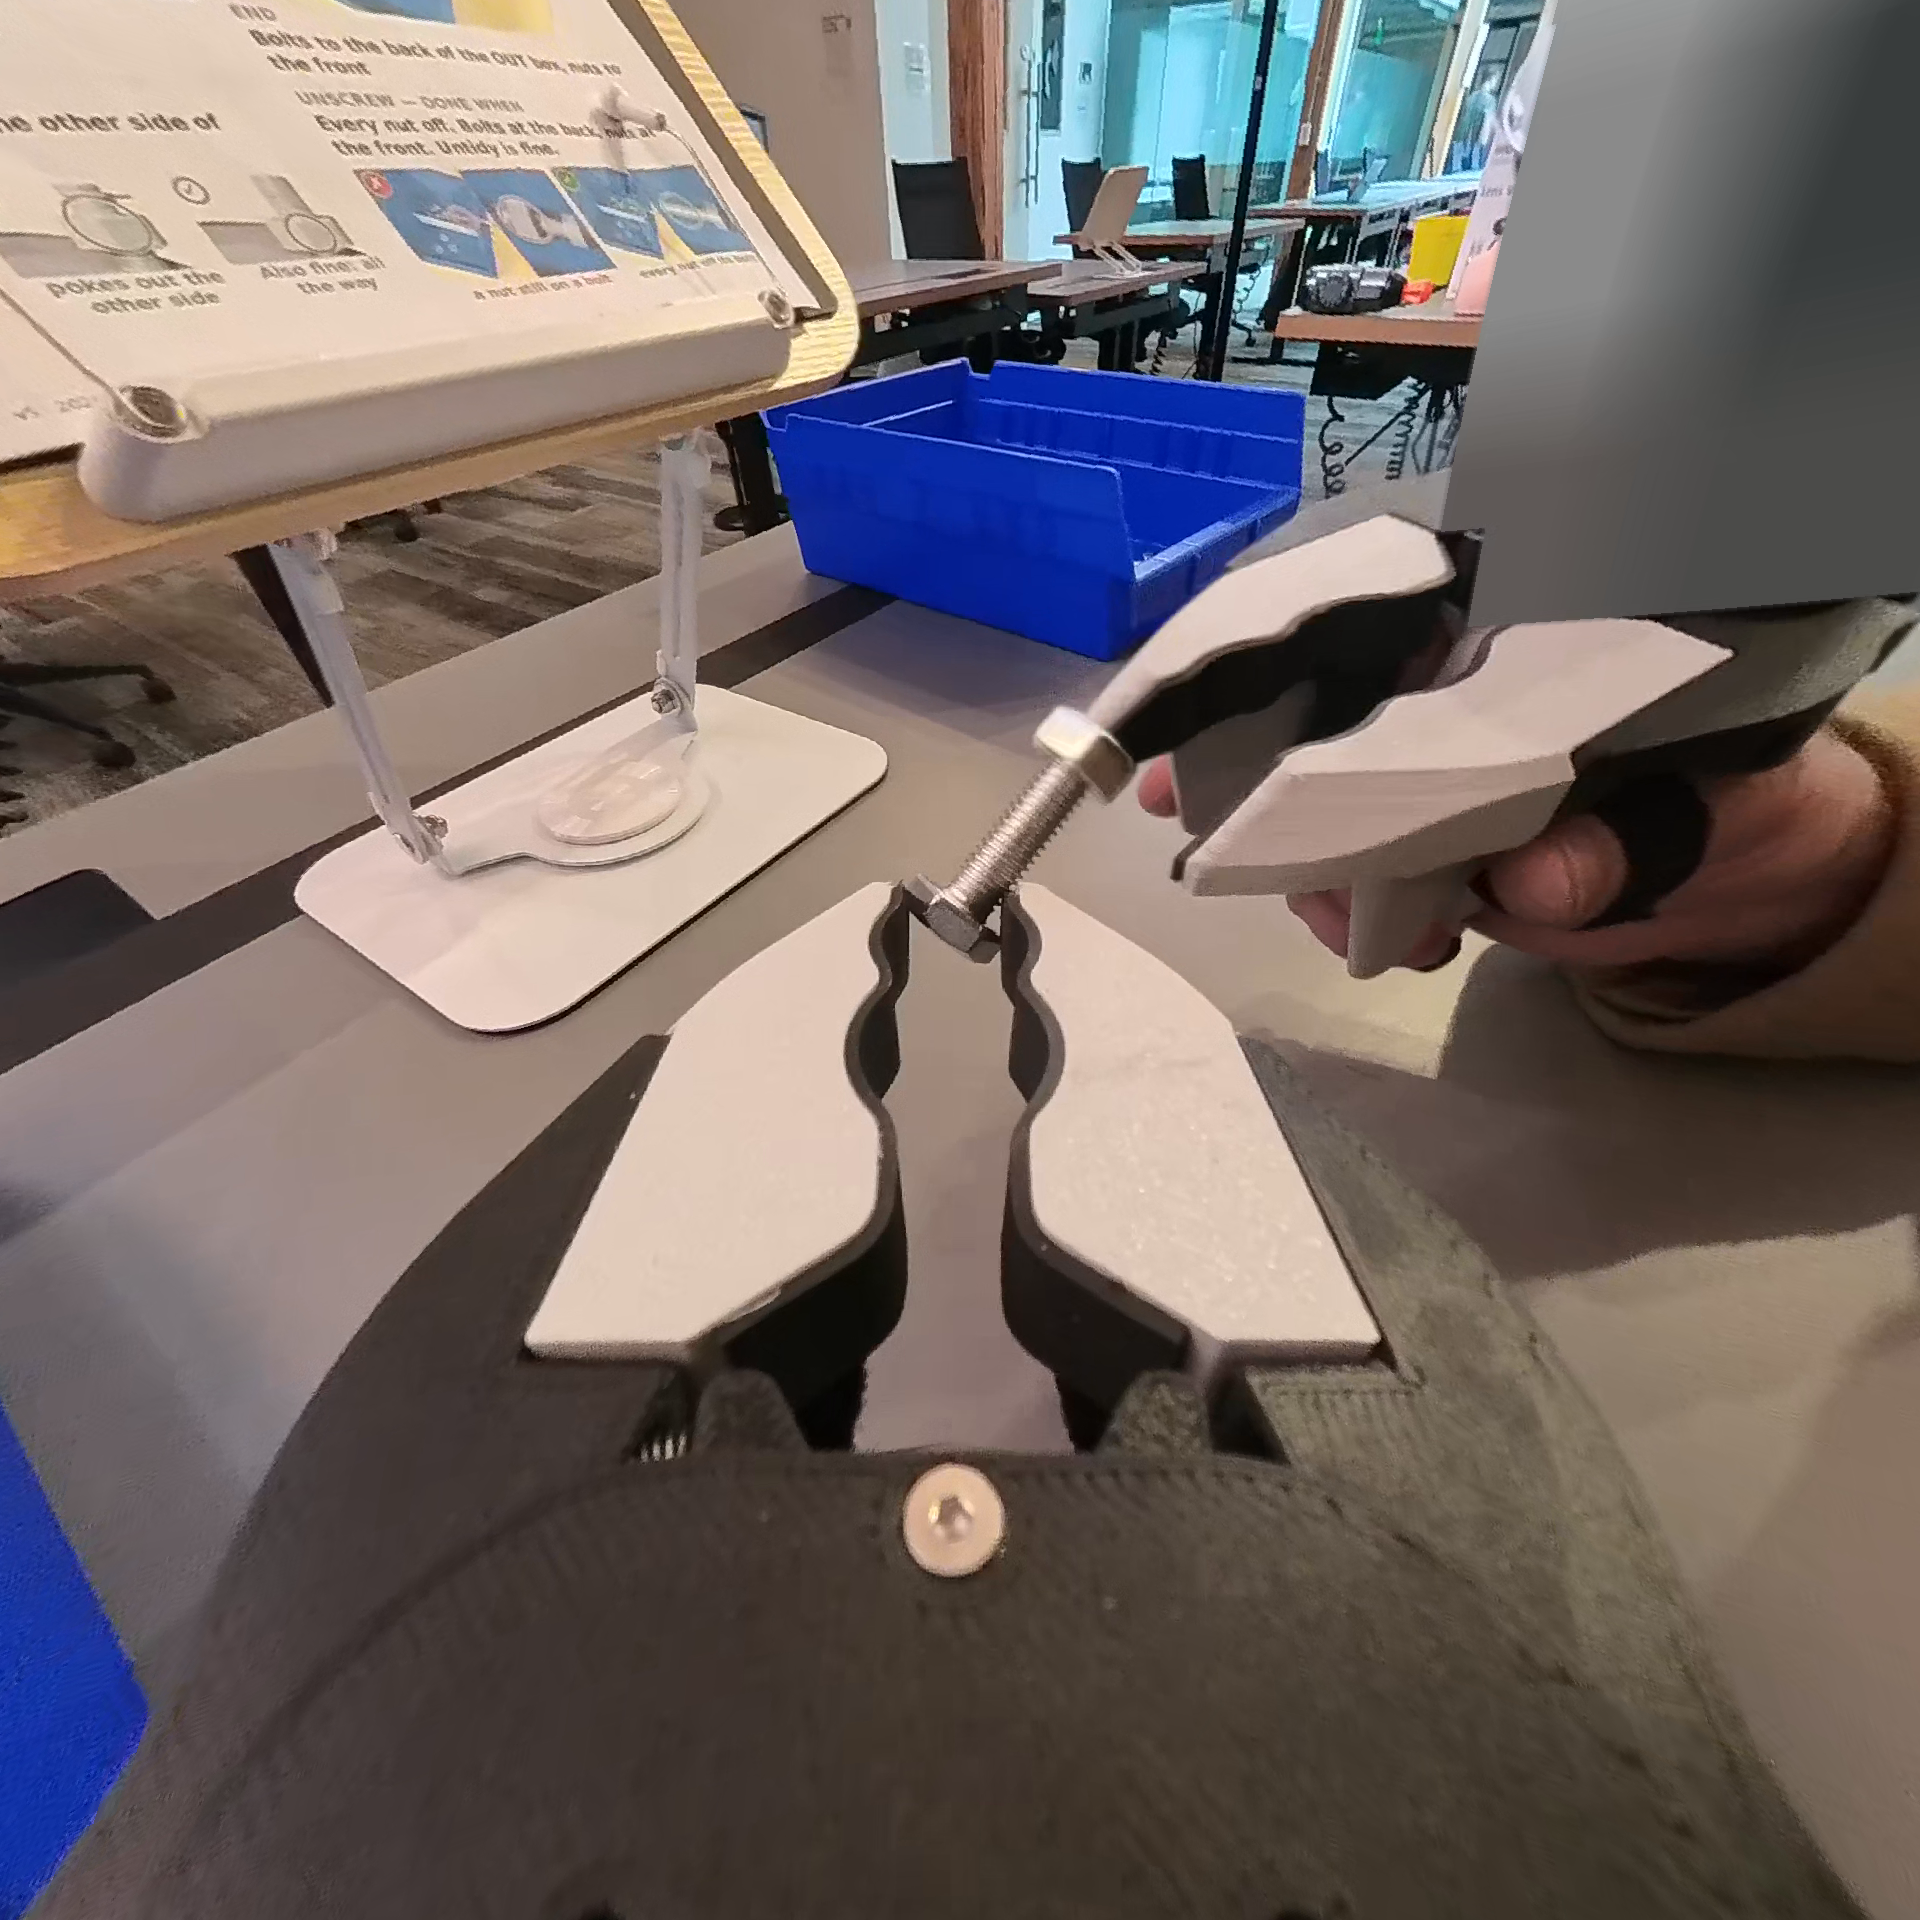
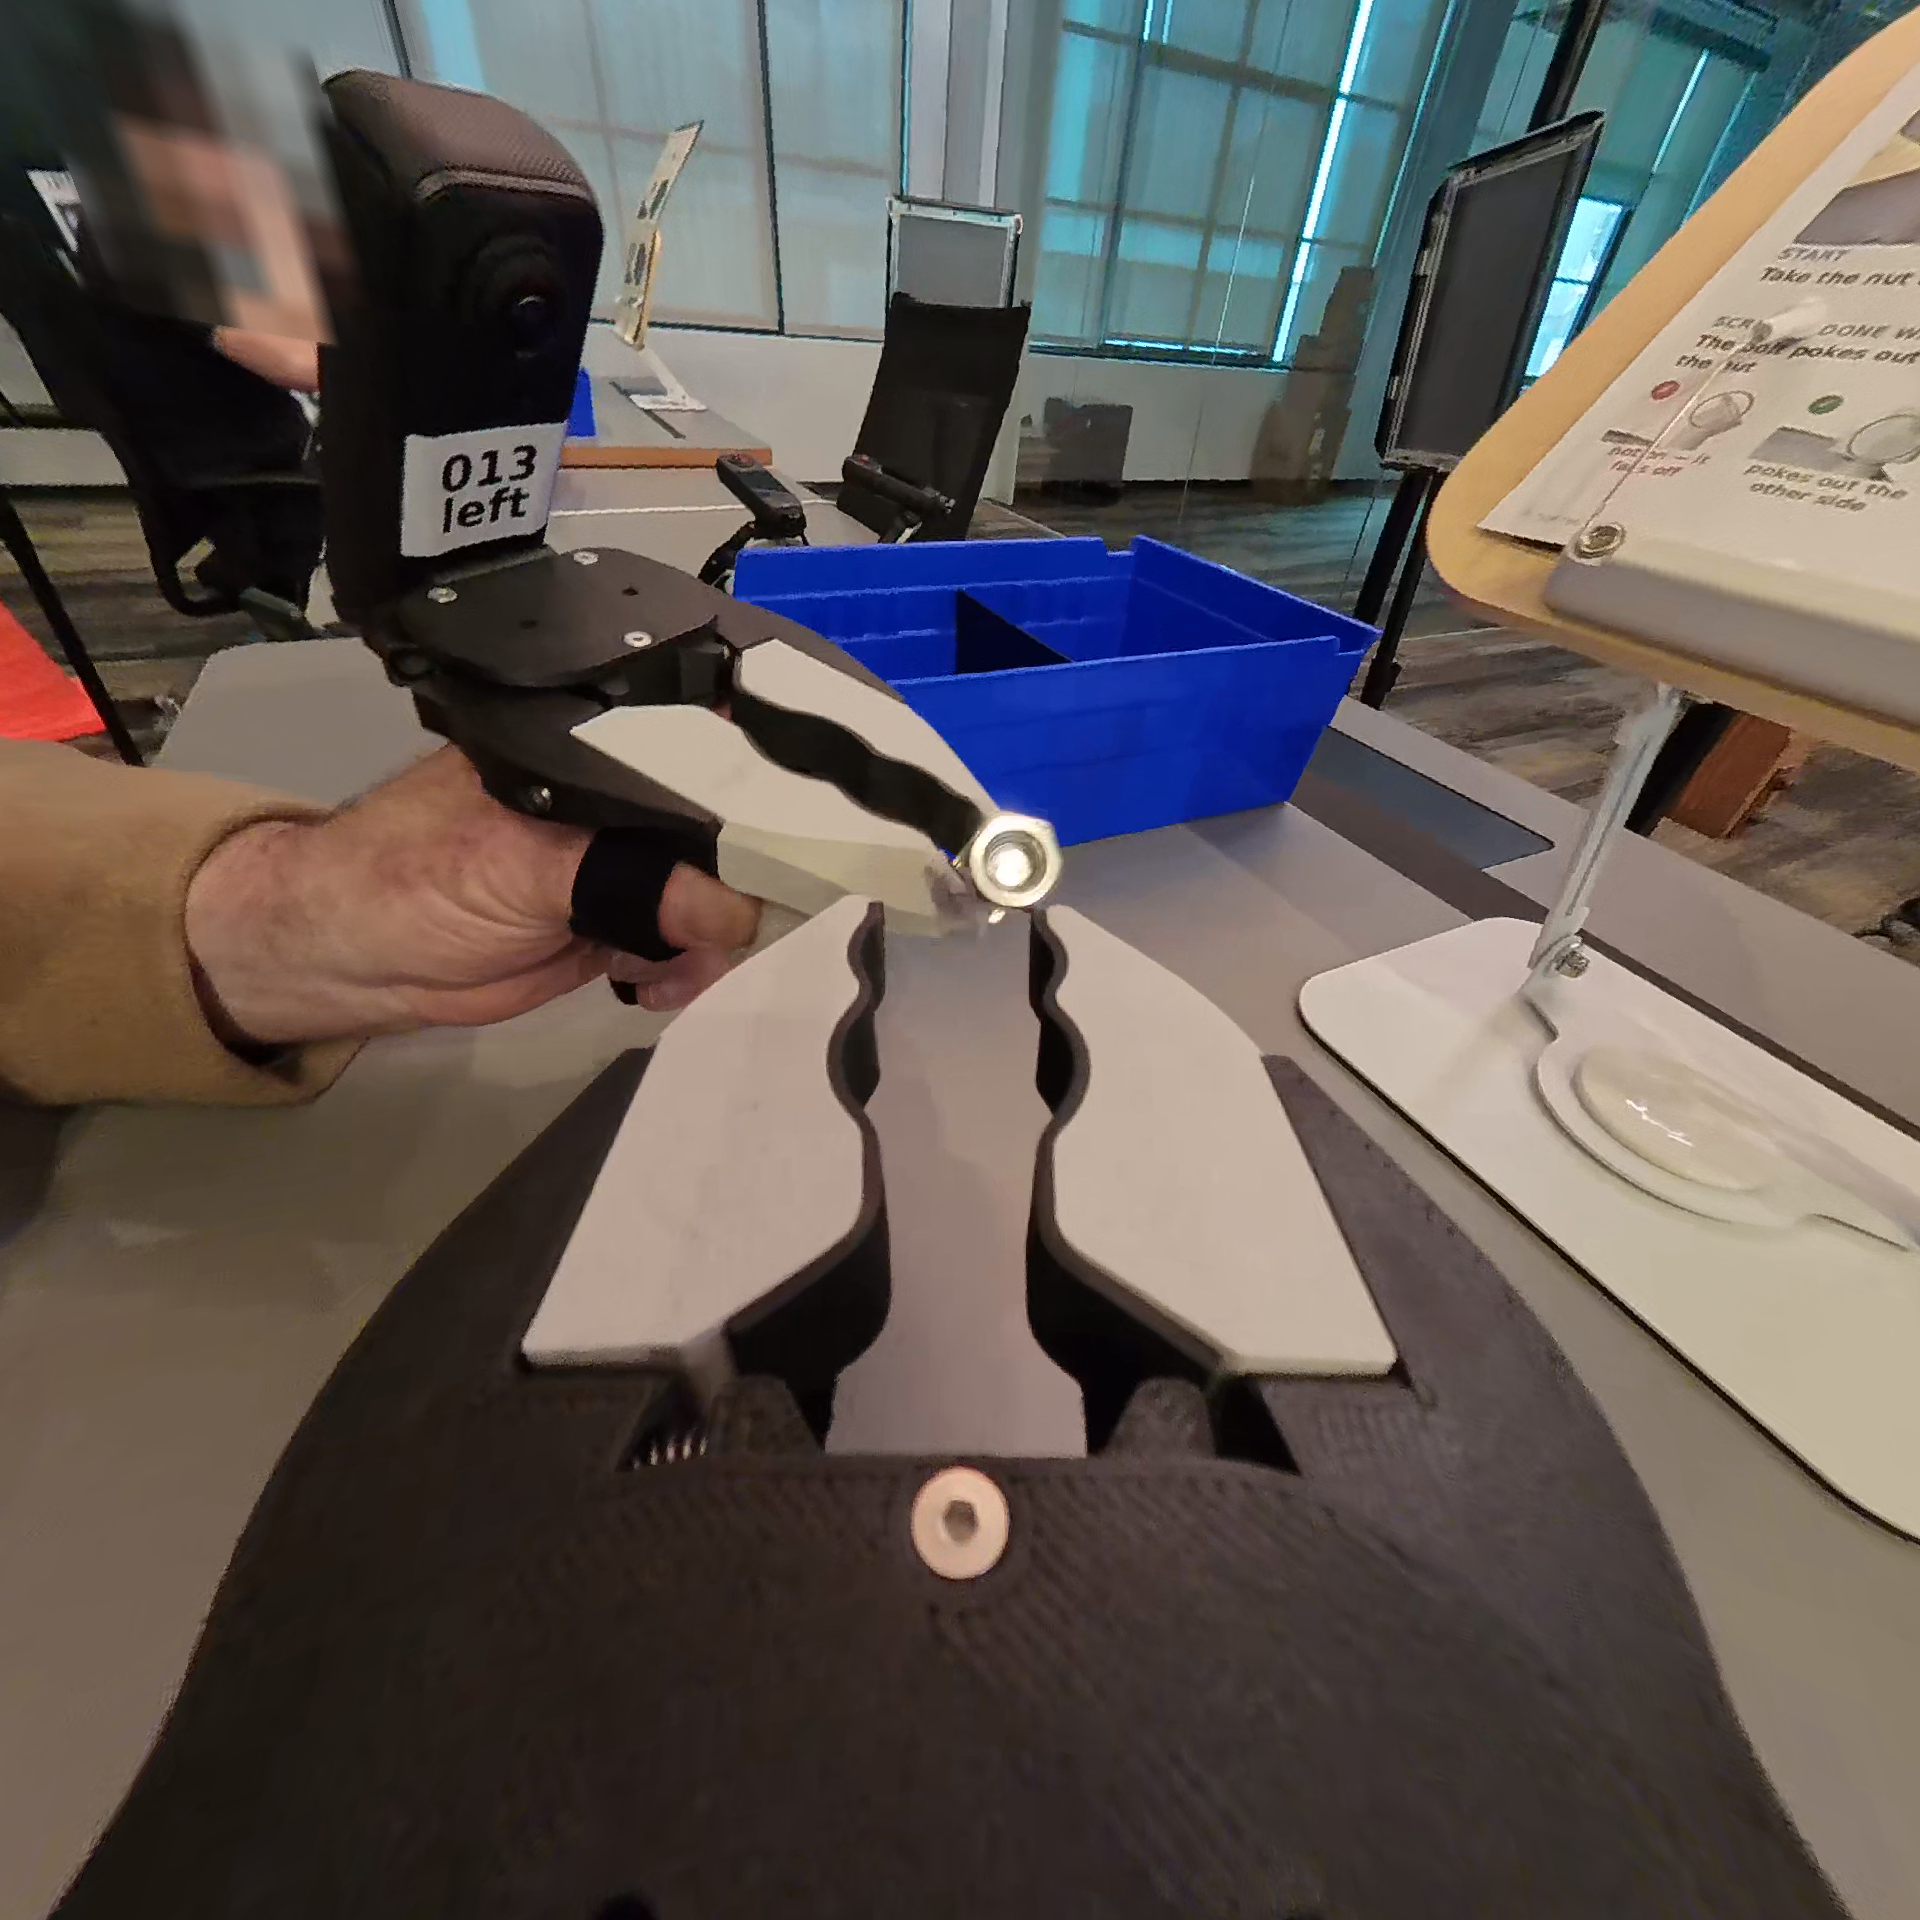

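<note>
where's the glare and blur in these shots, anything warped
Right wrist view: a bright glare spot sits on the bolt end, the left gripper holding it looks slightly smeared, and the window frames bow from the wide lens. Left wrist view: the right gripper has soft edges and the instruction board print is blurred; the blue bin stays fairly crisp.

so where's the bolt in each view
Left wrist view: the bolt is at centre, its head pinched by the left gripper, its nut by the right gripper.
Right wrist view: centre, seen end-on, bolt.
Shared landmark: blue bin.
</note>
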{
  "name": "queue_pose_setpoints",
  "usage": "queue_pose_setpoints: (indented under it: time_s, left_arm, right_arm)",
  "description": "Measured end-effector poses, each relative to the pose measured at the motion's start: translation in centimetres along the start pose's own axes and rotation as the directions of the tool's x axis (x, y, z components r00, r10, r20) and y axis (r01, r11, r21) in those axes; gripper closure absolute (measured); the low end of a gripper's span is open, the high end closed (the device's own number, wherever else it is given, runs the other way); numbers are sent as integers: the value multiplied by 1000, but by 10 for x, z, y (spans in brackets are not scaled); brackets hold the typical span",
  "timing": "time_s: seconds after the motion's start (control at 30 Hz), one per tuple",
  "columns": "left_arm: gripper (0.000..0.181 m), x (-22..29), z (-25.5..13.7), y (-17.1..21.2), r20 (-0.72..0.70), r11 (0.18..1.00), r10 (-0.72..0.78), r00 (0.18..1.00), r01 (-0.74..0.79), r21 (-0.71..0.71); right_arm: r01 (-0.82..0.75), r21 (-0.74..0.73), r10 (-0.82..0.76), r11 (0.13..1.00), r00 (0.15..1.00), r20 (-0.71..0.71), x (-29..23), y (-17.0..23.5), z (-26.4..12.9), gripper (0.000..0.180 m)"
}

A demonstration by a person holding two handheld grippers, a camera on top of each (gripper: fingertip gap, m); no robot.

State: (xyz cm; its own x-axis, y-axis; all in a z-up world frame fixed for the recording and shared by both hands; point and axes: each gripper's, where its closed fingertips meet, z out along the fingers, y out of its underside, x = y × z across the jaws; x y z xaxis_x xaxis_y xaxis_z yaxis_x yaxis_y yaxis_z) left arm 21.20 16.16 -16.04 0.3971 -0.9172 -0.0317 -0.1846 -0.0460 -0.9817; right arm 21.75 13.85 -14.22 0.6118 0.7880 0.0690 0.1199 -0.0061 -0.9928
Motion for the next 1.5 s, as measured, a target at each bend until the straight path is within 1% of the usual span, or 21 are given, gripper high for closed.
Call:
queue_pose_setpoints:
  time_s: [0.07,0.1,0.2,0.27,0.33,0.47,0.57,0.63,0.67,0.73,0.87,0.9,0.97,1.03,1.07,1.1,1.13,1.23,1.37,1.43,1.5]
  left_arm:
    - [165,-2,-1,-1,6,1000,-5,1000,5,4]
    - [165,-2,-1,-1,5,1000,-3,1000,3,4]
    - [165,0,0,0,-5,1000,-2,1000,2,2]
    - [165,2,0,0,-14,1000,-1,1000,1,3]
    - [165,5,1,0,-29,1000,0,1000,0,3]
    - [165,7,2,0,-32,1000,2,999,-2,1]
    - [165,6,2,0,-29,1000,1,1000,-1,-1]
    - [165,4,2,0,-20,1000,-1,1000,1,0]
    - [165,3,1,-1,-20,1000,-11,1000,11,9]
    - [165,1,0,-1,-27,999,-31,999,32,14]
    - [165,4,1,-1,-37,1000,-25,999,26,10]
    - [165,5,1,0,-41,1000,-22,999,22,8]
    - [165,6,2,0,-48,1000,-20,999,20,4]
    - [165,5,2,1,-38,1000,-14,999,14,0]
    - [165,5,2,1,-36,1000,-19,999,19,2]
    - [165,4,1,2,-33,1000,-23,999,23,-1]
    - [165,2,1,1,-33,999,-33,999,33,8]
    - [165,3,0,-1,-34,1000,-26,999,26,10]
    - [165,6,2,0,-41,1000,-15,999,15,4]
    - [165,6,2,1,-43,1000,-15,999,15,0]
    - [165,7,3,1,-38,1000,8,999,-8,-9]
  right_arm:
    - [17,-19,-17,1000,999,46,-9,2,0,167]
    - [21,-30,-20,999,998,53,-10,3,0,169]
    - [-3,-20,3,1000,1000,6,4,1,-3,164]
    - [-23,6,23,1000,1000,-16,11,-3,-5,150]
    - [-15,21,16,1000,1000,-13,11,-5,-4,143]
    - [11,7,-11,1000,1000,22,1,-3,-1,144]
    - [20,-8,-20,1000,1000,8,0,-2,0,144]
    - [19,-26,-19,999,1000,10,0,1,0,149]
    - [20,-28,-19,999,1000,24,-1,2,-1,156]
    - [18,-43,-16,999,999,43,-3,4,-1,159]
    - [-3,-27,3,1000,1000,-1,9,1,-4,151]
    - [-8,-10,8,1000,1000,0,10,-1,-4,146]
    - [4,22,-5,1000,1000,17,5,-6,-4,145]
    - [43,6,-44,999,999,31,-1,-5,-2,142]
    - [59,-2,-59,998,997,41,-4,-4,-3,144]
    - [72,-26,-69,997,992,107,-13,-1,-4,170]
    - [70,-66,-58,995,983,172,-22,4,-4,172]
    - [63,-99,-50,993,990,128,-10,10,-3,162]
    - [54,-39,-52,998,997,62,4,-2,-8,147]
    - [78,-7,-78,997,995,55,2,-9,-8,145]
    - [84,-20,-82,996,995,60,-1,-7,-6,144]
